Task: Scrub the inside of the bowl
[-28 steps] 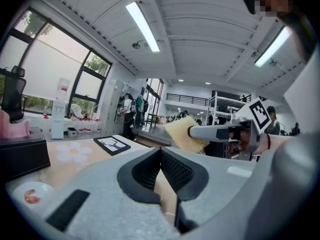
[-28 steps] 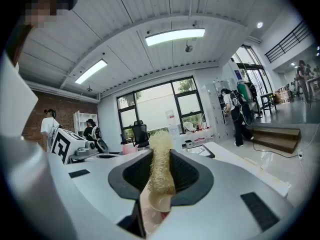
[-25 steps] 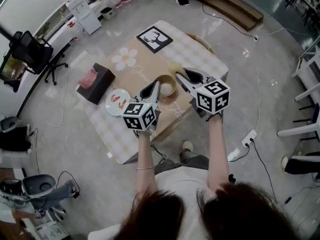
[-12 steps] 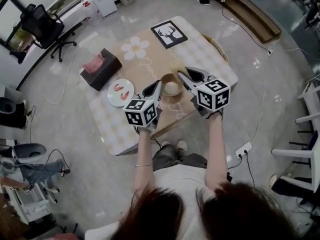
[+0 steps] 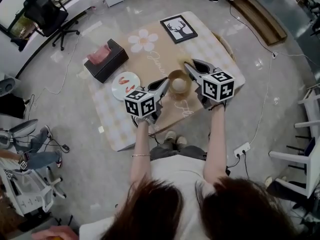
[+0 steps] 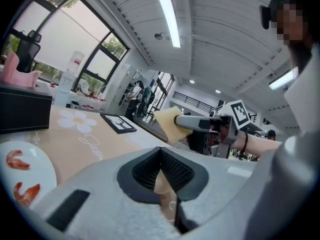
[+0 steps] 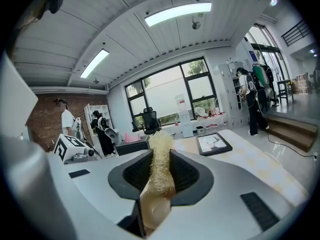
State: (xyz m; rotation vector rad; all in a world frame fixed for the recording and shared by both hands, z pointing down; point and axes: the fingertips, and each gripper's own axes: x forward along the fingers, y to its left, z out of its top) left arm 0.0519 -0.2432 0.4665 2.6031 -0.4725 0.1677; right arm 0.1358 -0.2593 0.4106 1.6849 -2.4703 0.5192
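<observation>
A tan bowl (image 5: 179, 84) with a pale inside sits on the beige mat of the table (image 5: 115, 129). My left gripper (image 5: 165, 82) reaches it from the left and is shut on its near-left rim; a tan sliver of the bowl (image 6: 162, 184) shows between the closed jaws. My right gripper (image 5: 189, 65) hovers at the bowl's far-right rim, shut on a yellow fibrous scrub pad (image 7: 160, 166). In the left gripper view that pad (image 6: 169, 125) sticks out of the right gripper's tip, above the table.
A white plate (image 5: 125, 85) with red shrimp shapes lies left of the bowl. A black tissue box (image 5: 106, 59) stands further left, a framed deer picture (image 5: 178, 28) at the far end. An office chair (image 5: 45, 16) and people stand around.
Both grippers have sunk a little and stayed at the bowl, left on its rim, right with the pad beside it. The head camera's view has shifted.
</observation>
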